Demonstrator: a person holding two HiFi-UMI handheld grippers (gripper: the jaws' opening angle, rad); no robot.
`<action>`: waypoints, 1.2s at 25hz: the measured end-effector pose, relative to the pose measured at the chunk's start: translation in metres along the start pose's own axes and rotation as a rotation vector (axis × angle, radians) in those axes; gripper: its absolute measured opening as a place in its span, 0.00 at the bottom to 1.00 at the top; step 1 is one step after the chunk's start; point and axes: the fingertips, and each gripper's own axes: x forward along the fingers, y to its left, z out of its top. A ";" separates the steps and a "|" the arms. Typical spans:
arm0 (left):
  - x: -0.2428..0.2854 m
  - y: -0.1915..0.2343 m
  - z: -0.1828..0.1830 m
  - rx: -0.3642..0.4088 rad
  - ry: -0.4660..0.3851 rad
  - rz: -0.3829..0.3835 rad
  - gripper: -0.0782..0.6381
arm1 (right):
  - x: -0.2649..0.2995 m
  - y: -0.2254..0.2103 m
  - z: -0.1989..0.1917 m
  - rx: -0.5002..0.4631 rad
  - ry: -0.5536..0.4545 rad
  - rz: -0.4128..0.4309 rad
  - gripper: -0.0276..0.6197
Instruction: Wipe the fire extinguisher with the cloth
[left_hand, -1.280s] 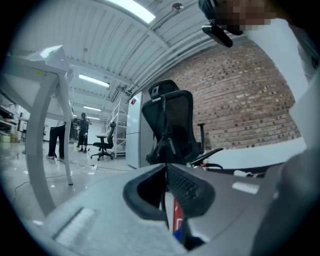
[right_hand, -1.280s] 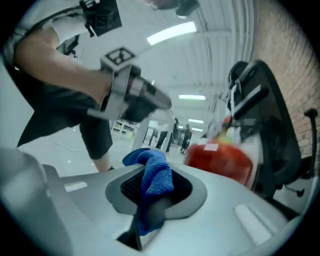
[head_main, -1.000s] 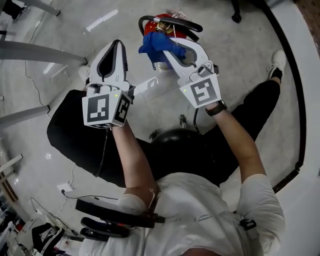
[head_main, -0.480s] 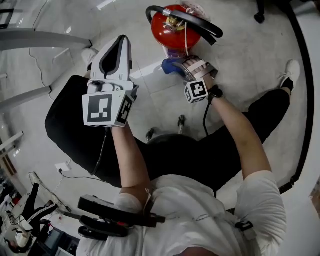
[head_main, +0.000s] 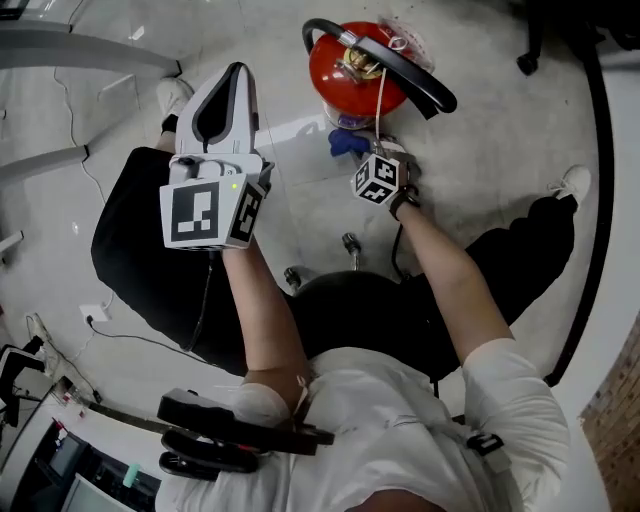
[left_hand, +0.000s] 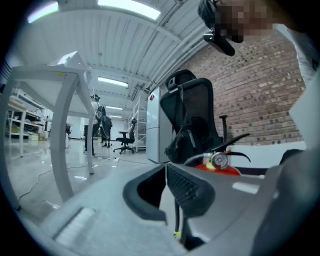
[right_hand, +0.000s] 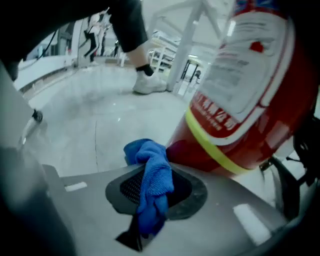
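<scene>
The right gripper (right_hand: 156, 194) is seen with its jaws clamped on a blue cloth (right_hand: 151, 159), which is bunched between the pads and pokes out past the tips. The cloth's free end is held low, just beside the foot of the red extinguisher (right_hand: 235, 105); whether cloth and red wall are touching cannot be told. A yellow band (right_hand: 212, 150) is wrapped round the lower part of the cylinder, and a white label (right_hand: 240, 65) is set above it. In the head view this gripper is found down near the floor (head_main: 480, 150), on the near side of the extinguisher (head_main: 350, 62), with the cloth (head_main: 342, 143) showing as a blue patch at the cylinder's base. The extinguisher is stood upright on the floor, and a black hose (head_main: 418, 82) is curved across its top.

The left gripper (left_hand: 171, 186) is shown with its jaws shut together and nothing held between them. It is held raised over the person's left leg, well apart from the extinguisher. Past its tips the extinguisher's head with its gauge (left_hand: 219, 160) is seen, and a black chair (left_hand: 192, 115) is set behind that, before a brick wall (left_hand: 250, 95). A white shoe (right_hand: 150, 82) is seen on the floor beyond the cloth
</scene>
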 end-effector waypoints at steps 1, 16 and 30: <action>-0.005 -0.002 -0.001 -0.003 -0.003 0.019 0.12 | -0.009 0.001 0.010 0.039 -0.049 0.012 0.15; -0.118 -0.053 0.032 -0.071 -0.137 0.244 0.12 | -0.264 -0.040 0.185 -0.249 -0.706 -0.175 0.15; -0.130 -0.085 0.025 -0.031 -0.103 0.329 0.12 | -0.248 -0.088 0.158 -0.483 -0.594 -0.434 0.15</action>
